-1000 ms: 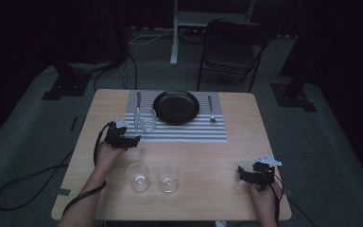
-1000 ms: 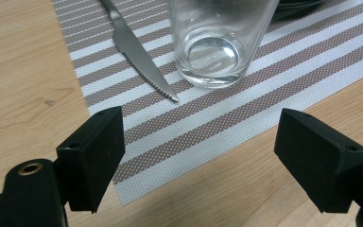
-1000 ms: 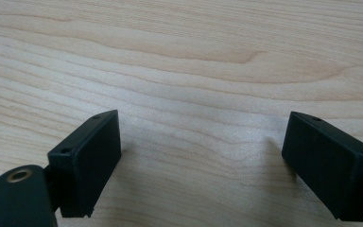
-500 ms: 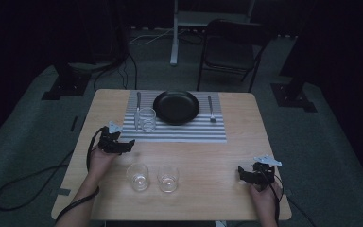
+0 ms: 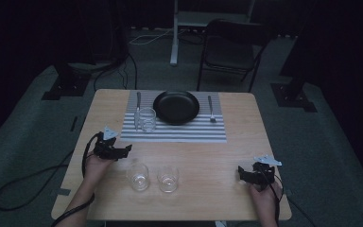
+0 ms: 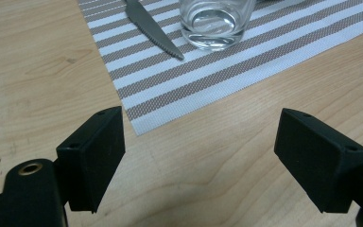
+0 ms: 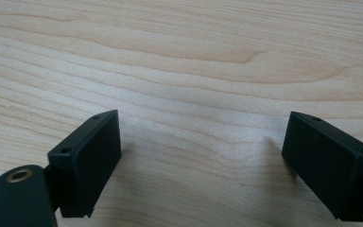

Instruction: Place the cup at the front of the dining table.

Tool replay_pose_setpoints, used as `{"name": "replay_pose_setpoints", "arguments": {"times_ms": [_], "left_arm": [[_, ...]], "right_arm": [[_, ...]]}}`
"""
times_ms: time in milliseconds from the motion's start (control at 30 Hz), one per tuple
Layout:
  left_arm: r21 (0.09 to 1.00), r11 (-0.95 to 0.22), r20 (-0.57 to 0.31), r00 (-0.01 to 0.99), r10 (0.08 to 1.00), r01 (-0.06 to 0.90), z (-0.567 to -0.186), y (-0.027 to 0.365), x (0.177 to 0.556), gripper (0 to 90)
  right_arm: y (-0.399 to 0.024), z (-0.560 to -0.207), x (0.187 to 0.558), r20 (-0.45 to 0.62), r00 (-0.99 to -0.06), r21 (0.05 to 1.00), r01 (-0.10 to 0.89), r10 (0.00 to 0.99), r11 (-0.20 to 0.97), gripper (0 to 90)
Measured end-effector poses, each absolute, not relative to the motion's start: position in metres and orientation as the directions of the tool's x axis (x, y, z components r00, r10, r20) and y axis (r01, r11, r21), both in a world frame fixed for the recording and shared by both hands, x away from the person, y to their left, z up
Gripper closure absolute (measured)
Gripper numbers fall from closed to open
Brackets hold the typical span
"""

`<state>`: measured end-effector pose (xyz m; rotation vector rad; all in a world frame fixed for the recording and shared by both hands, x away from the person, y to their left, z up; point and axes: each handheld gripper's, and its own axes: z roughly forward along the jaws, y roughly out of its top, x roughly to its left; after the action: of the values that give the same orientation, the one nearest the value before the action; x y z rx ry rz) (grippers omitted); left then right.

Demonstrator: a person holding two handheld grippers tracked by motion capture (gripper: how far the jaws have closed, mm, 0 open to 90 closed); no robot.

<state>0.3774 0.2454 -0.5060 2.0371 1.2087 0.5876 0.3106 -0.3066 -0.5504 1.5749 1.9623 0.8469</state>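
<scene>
A dark room with grey carpet surrounds a light wooden table (image 5: 227, 156). A black folding chair (image 5: 231, 47) stands beyond the table's far edge.

At twelve o'clock on the table lies a placemat woven in grey and white stripes (image 5: 189, 132). It carries a round black plate (image 5: 176, 107), with a steel knife (image 5: 138, 106) at the plate's nine o'clock and a steel fork (image 5: 211, 109) at its three o'clock. A clear drinking glass (image 5: 147, 119) stands upright on the placemat, just beside the knife, at the plate's eight o'clock.

Two more clear tumblers stand upright on the bare wood at about six o'clock, near each other but apart: the left tumbler (image 5: 138, 176) and the right tumbler (image 5: 168, 178).

My left gripper (image 5: 125, 150) sits at about eight o'clock on the table, held in my left hand (image 5: 97, 163). It is near the placemat's near corner, and the left tumbler is at its five o'clock. In the left gripper view its jaws stand wide apart with nothing between them. They point across bare wood toward the mat's corner, the knife and the glass on the mat.

My right gripper (image 5: 242, 171) rests at four o'clock on the table in my right hand (image 5: 264, 191), well apart from the tumblers. In the right gripper view its jaws are also spread wide, released, over bare wood grain.
</scene>
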Motion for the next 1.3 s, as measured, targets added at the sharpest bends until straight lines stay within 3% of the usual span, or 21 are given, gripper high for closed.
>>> {"name": "replay_pose_setpoints", "arguments": {"times_ms": [1300], "left_arm": [[0.762, -0.257, 0.025, 0.37, 0.929, 0.595, -0.52, 0.293, 0.328, 17.7]], "right_arm": [[-0.307, -0.55, 0.311, 0.011, -0.221, 0.722, 0.677, 0.975, 0.146, 11.9]]}}
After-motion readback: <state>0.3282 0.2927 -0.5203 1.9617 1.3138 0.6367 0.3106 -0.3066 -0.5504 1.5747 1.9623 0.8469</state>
